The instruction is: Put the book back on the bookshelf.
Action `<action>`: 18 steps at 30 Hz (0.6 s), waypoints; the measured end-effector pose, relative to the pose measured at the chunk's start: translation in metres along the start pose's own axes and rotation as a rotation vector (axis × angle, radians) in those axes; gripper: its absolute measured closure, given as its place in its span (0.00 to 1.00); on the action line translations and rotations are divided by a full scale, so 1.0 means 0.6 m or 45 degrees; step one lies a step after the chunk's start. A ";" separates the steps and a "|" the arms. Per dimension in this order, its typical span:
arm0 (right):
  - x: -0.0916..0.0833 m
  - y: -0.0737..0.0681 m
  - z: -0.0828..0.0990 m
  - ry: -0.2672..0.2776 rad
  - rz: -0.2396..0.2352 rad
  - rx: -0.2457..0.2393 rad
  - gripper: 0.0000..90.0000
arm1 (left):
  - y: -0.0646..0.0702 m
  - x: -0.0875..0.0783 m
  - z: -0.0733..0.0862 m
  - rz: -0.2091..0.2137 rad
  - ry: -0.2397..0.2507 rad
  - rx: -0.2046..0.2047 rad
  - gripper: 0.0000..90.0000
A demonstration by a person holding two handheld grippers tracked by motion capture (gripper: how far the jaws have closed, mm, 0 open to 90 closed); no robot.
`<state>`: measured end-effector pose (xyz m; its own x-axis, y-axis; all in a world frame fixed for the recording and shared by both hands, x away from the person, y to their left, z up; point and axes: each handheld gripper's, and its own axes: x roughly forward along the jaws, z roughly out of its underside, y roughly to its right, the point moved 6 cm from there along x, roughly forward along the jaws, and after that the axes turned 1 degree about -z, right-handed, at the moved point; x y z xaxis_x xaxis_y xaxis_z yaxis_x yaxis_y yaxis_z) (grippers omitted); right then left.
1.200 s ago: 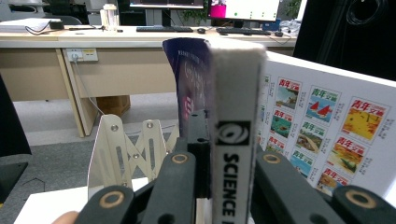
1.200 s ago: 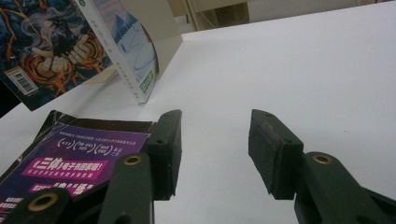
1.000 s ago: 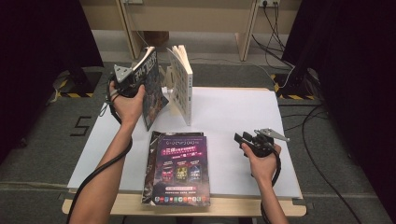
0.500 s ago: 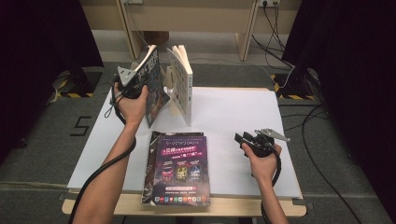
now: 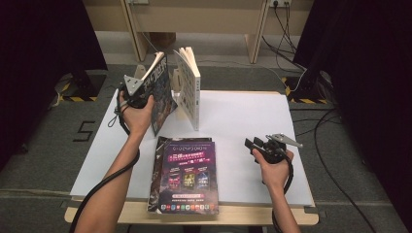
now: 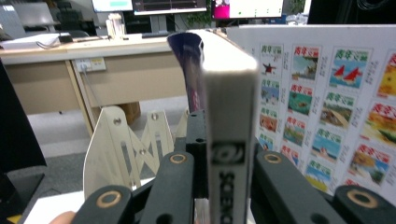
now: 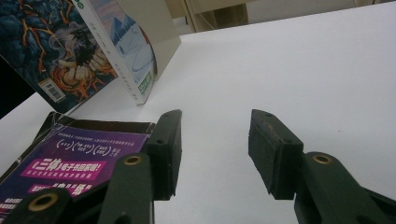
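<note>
Our left claw [image 5: 145, 90] grasps the dark comic book [image 5: 161, 94], standing it beside the white book [image 5: 188, 87] in the rack [image 6: 123, 149]; next we let go. Right claw [image 7: 212, 154] stays released.

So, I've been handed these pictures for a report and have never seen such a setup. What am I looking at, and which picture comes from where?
There is no machine here: a person holds a hand tool with two black fingers in each hand. One picture looks down on the white table from above; the other two come from small cameras riding on each tool.

The left gripper is clamped on a dark-covered book, held upright by its spine beside a white book standing by a pale wooden rack. The left gripper view looks along that spine.

The right gripper rests open on the table, holding nothing. A stack of purple magazines lies flat at the near edge.
</note>
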<state>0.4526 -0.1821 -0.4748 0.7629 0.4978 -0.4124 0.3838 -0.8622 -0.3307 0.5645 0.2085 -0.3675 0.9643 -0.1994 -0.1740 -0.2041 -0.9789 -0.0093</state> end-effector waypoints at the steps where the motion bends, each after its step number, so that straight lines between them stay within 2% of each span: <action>1: 0.000 0.000 0.000 0.000 0.000 -0.001 0.61 | 0.000 -0.003 0.002 0.004 -0.003 -0.009 0.90; 5: 0.001 0.001 0.001 -0.004 0.003 -0.003 0.61 | 0.001 -0.013 0.004 -0.002 -0.015 -0.003 0.90; 9: 0.000 0.000 0.002 -0.003 0.001 -0.002 0.61 | 0.001 -0.017 0.004 0.016 -0.030 -0.009 0.89; 18: 0.002 0.002 0.004 -0.012 -0.002 -0.003 0.61 | -0.005 -0.018 -0.003 0.048 -0.057 -0.066 0.84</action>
<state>0.4528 -0.1821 -0.4774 0.7576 0.4998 -0.4198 0.3859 -0.8617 -0.3296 0.5551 0.2133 -0.3641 0.9474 -0.2349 -0.2173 -0.2299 -0.9720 0.0486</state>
